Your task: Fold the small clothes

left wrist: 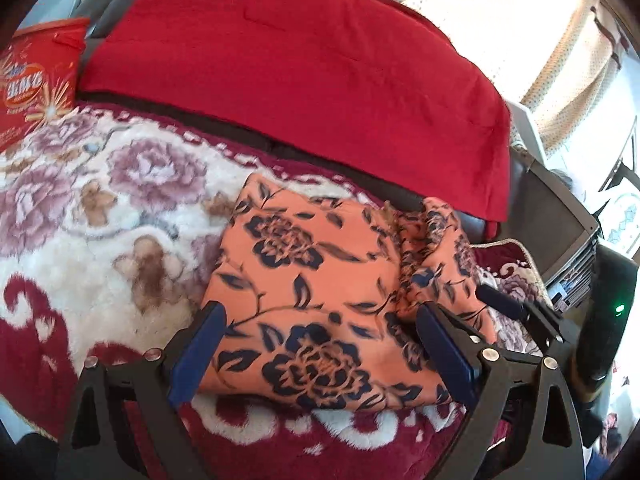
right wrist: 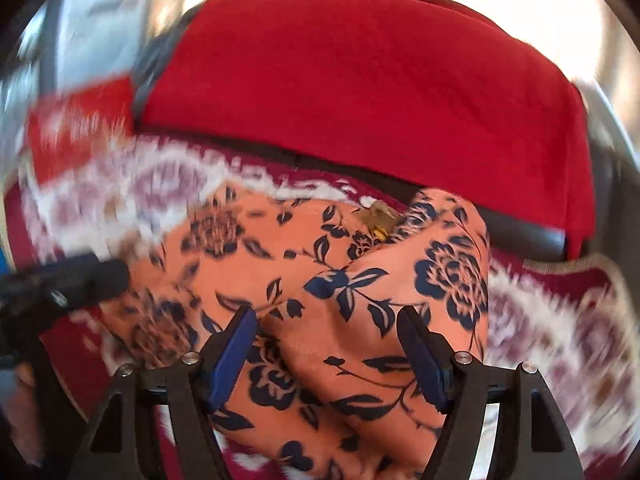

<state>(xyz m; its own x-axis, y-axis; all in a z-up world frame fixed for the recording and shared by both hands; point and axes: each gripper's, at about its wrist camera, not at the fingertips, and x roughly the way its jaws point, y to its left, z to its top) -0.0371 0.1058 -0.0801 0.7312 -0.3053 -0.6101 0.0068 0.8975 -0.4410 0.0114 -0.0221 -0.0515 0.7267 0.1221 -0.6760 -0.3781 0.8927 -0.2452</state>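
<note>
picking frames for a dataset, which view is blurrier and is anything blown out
Right wrist view: heavy motion smear, worst at the rim, so the blanket streaks; the orange garment near centre stays readable. Left wrist view: mostly sharp, garment print crisp, but the curtain at top right is overexposed to white. Both show fisheye bending at the edges.

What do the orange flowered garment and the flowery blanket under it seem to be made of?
Orange floral garment: looks like soft, matte, thin woven or knit cloth with a printed navy pattern; it folds and creases limply. Floral blanket: seems a plush fleece or pile, judging by its fuzzy, tufted surface. The exact fibre can't be told.
</note>
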